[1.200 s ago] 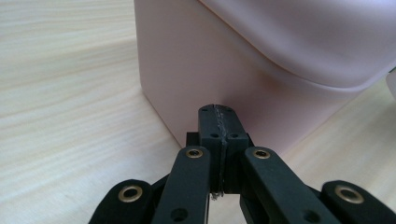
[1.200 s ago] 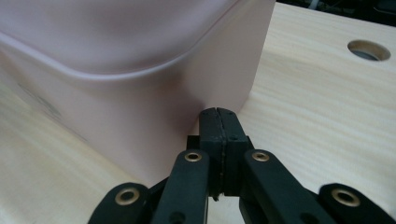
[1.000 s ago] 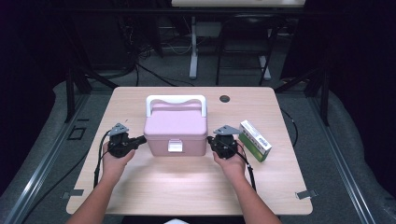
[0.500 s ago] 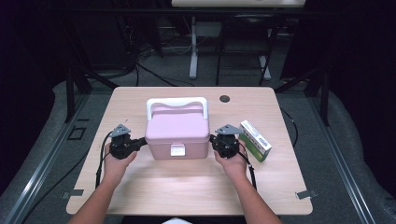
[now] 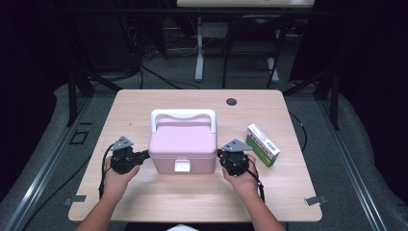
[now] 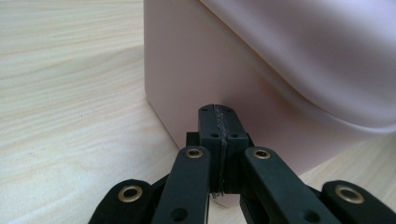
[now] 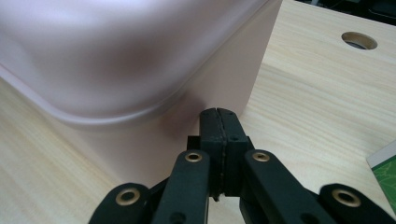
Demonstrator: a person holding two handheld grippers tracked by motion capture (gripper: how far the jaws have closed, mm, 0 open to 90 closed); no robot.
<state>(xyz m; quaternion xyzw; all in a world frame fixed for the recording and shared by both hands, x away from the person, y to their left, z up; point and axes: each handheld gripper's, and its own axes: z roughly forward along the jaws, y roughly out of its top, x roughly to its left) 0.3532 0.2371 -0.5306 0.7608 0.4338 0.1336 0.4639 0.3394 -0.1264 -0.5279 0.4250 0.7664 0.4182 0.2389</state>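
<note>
1. Your left gripper (image 5: 142, 156) sits at the near left side of the pink box (image 5: 182, 143), and your right gripper (image 5: 221, 155) at its near right side. Both point inward at the box walls.
2. In the left gripper view, your fingers (image 6: 218, 122) are pressed flat together with nothing between them, tips right up against the lower side wall of the box. The right gripper view shows the same: fingers (image 7: 219, 123) closed on nothing, tips at the box wall beneath the lid's edge.
3. The box stands in the middle of the desk (image 5: 144, 103), lid shut, white latch (image 5: 182, 166) facing you, white handle (image 5: 183, 115) lying toward the far side.
4. I judge the step in hand to be squeezing the box between the two closed tips, to shift or steady it.
5. Next, push in evenly from both sides; uneven force would likely twist the box.
6. Farther right lies a green and white carton (image 5: 262, 145), apart from the box. Beyond it, a round hole (image 5: 231, 102) sits near the desk's far edge.
</note>
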